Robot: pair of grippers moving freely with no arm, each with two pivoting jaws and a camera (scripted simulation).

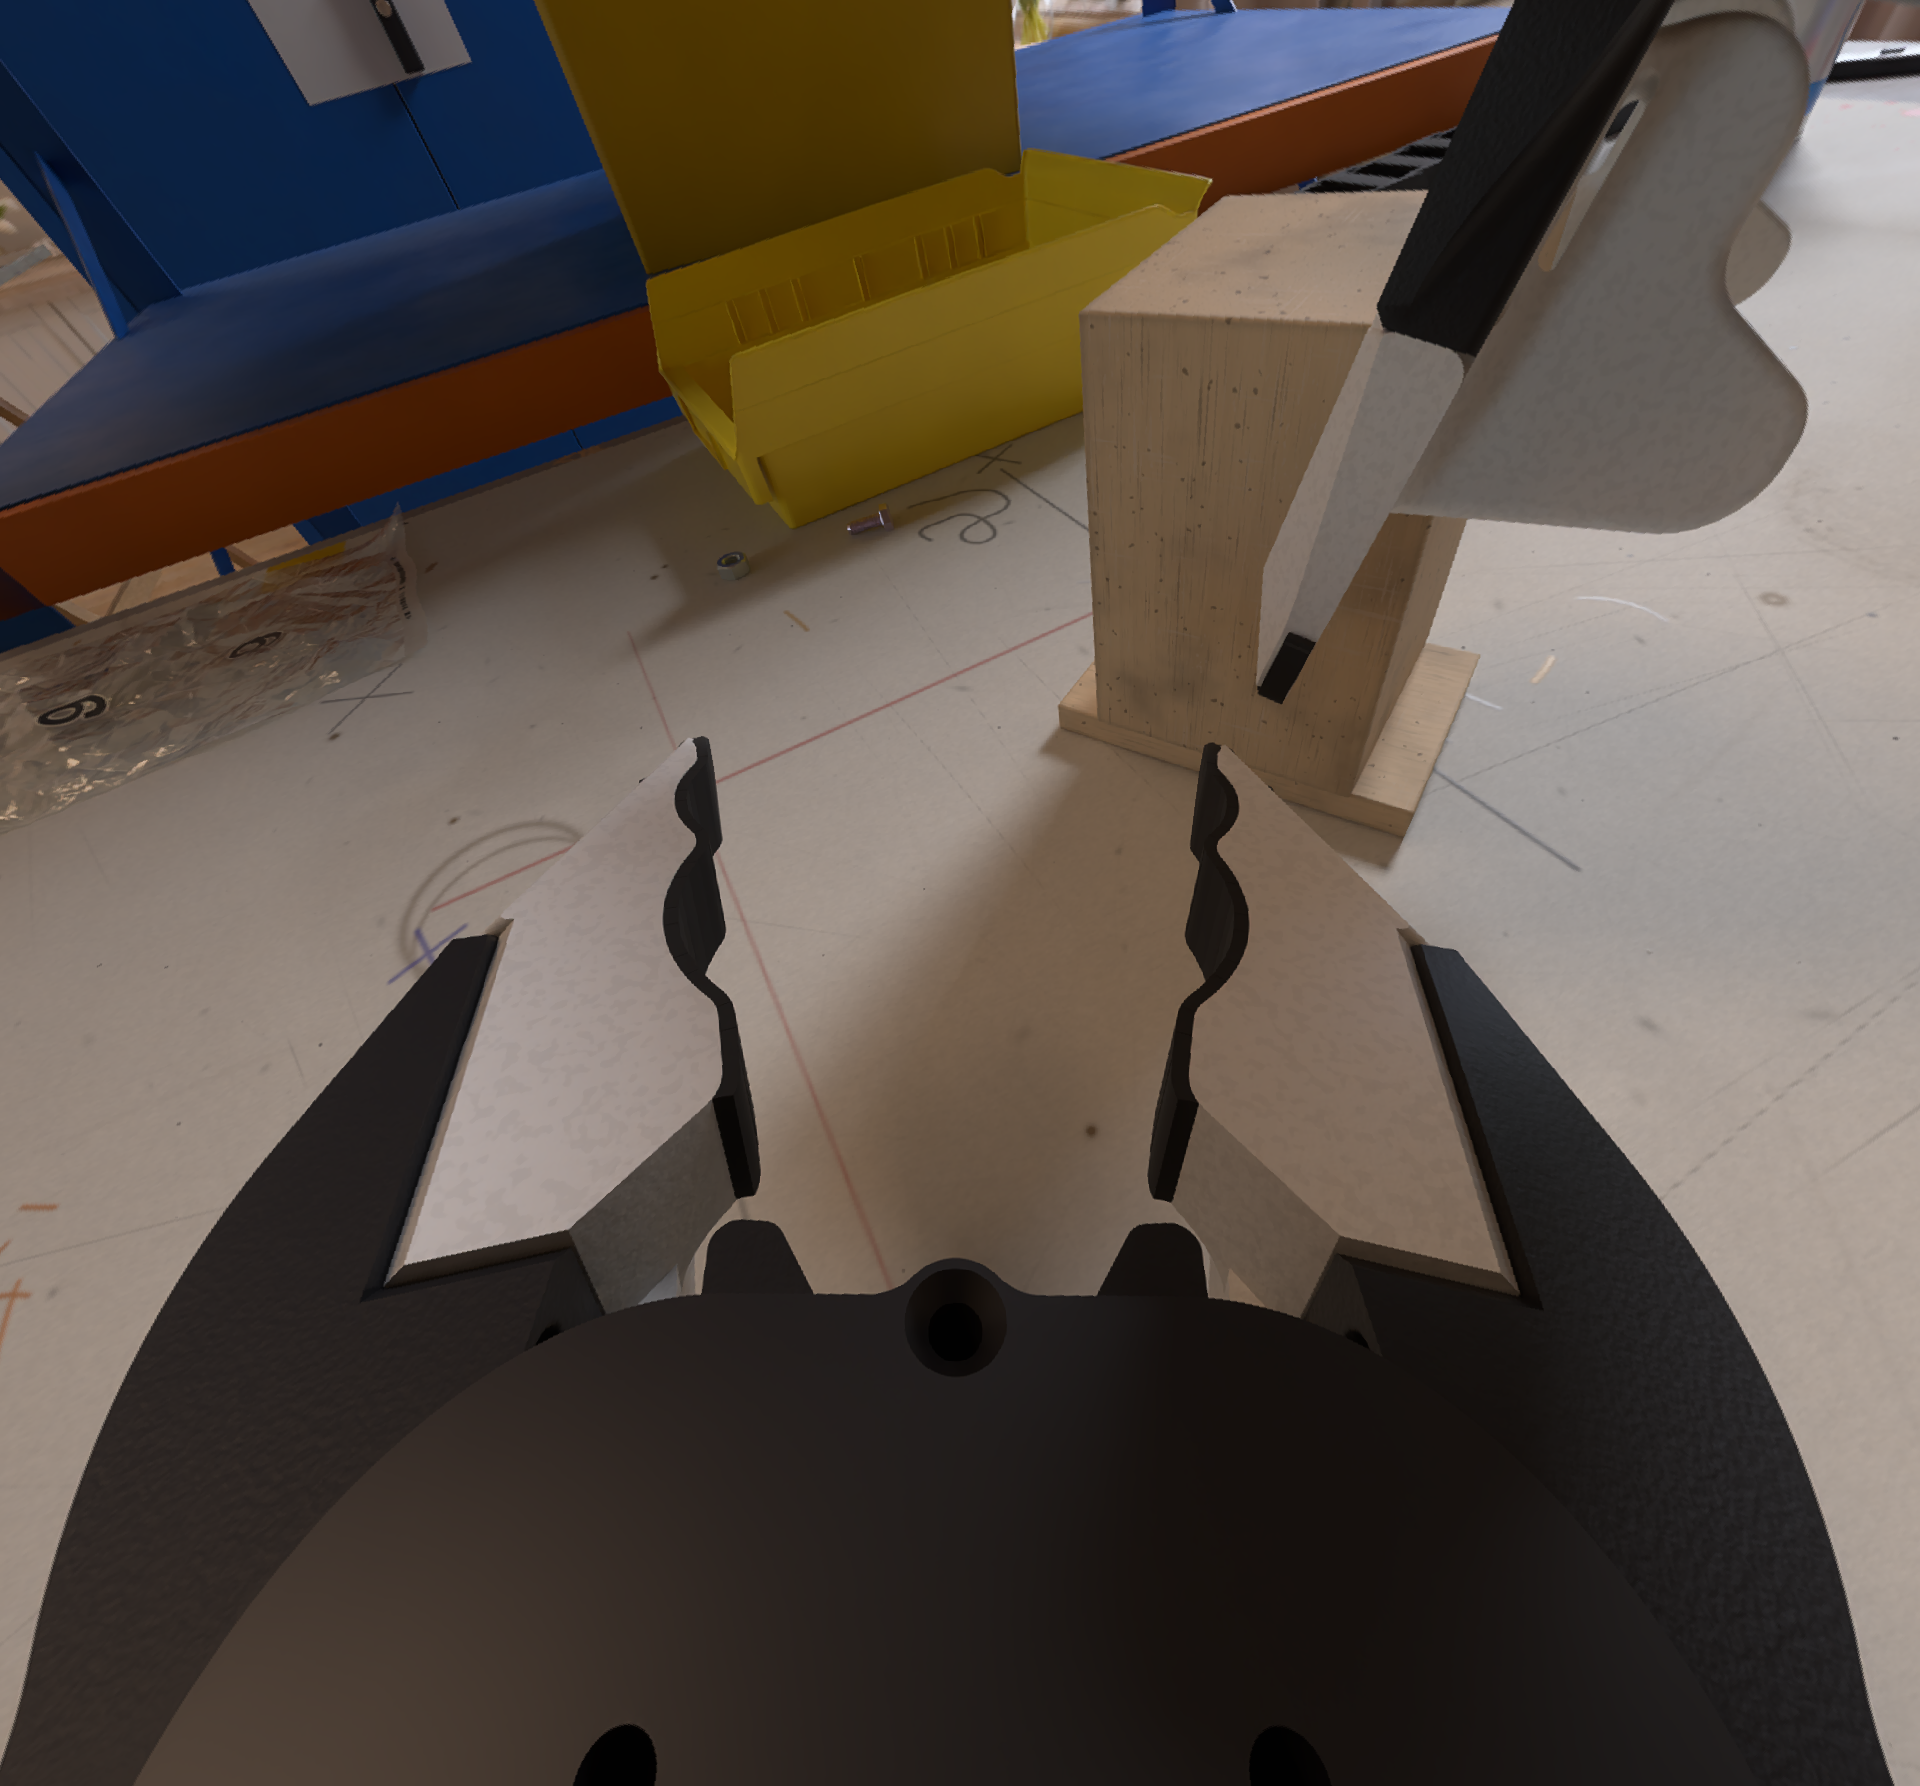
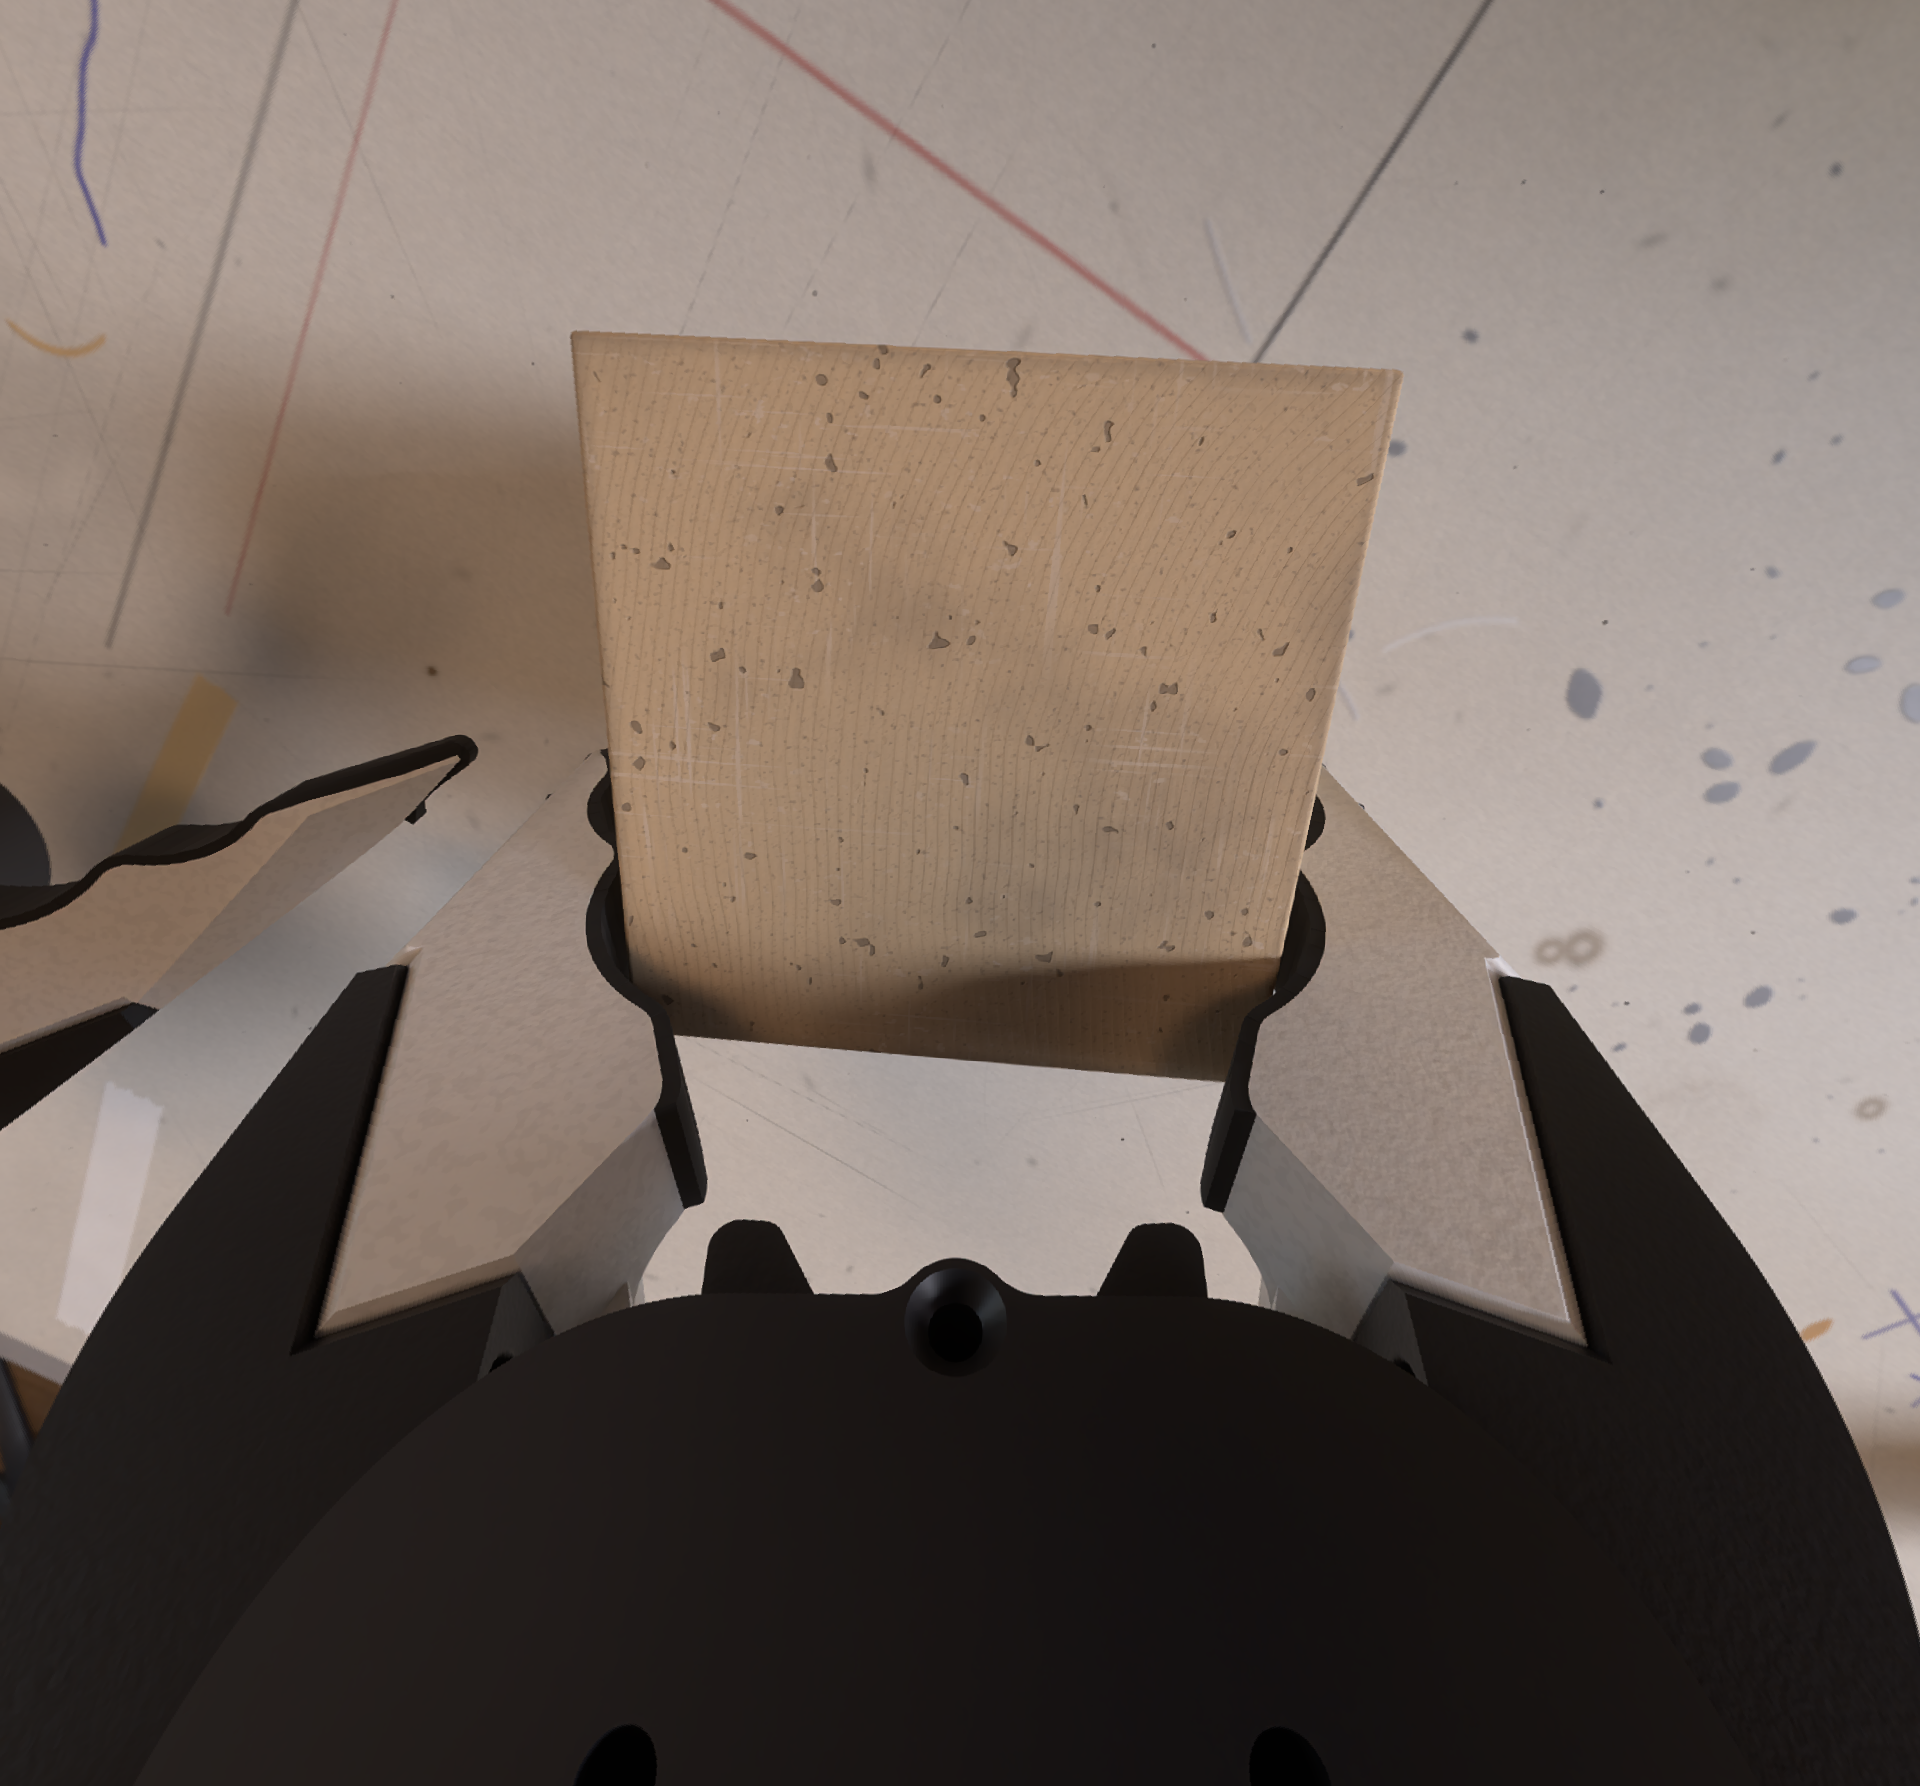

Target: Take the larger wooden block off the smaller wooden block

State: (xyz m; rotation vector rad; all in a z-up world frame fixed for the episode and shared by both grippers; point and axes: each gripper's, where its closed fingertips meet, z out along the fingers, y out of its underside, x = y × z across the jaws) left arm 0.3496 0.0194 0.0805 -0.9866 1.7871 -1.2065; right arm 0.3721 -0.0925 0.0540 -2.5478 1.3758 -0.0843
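On the far left of the left wrist view, a crinkled clear plastic bag (image 1: 197, 666) lies flat on the pale, scribbled bench (image 1: 935, 957), in front of a blue and orange rack (image 1: 312, 365). Further right a small nut (image 1: 734, 564) and a short bolt (image 1: 869, 522) lie on the bench just in front of an open yellow bin (image 1: 883, 386), whose lid stands up behind it.

The left gripper (image 1: 954, 780) hovers low over bare bench, its jaws spread wide with nothing between them. It is near the blocks but apart from them.

To its right the larger wooden block (image 1: 1174, 531) stands upright on the smaller wooden block (image 1: 1403, 749), a thin flat slab that lies on the bench and juts out past the tall block's foot at the front and right. The right gripper (image 1: 1351, 541) comes down on the tall block from the upper right, one white finger (image 1: 1340, 489) flat against its right-hand face with the black tip near the slab.

In the right wrist view, looking straight down, the left gripper's finger (image 2: 260, 853) shows at the left edge. The larger wooden block's speckled top (image 2: 977, 697) fills the middle, and the right gripper's (image 2: 956, 801) jaws pinch it, the pads touching its two opposite sides. The smaller block is hidden beneath it here.
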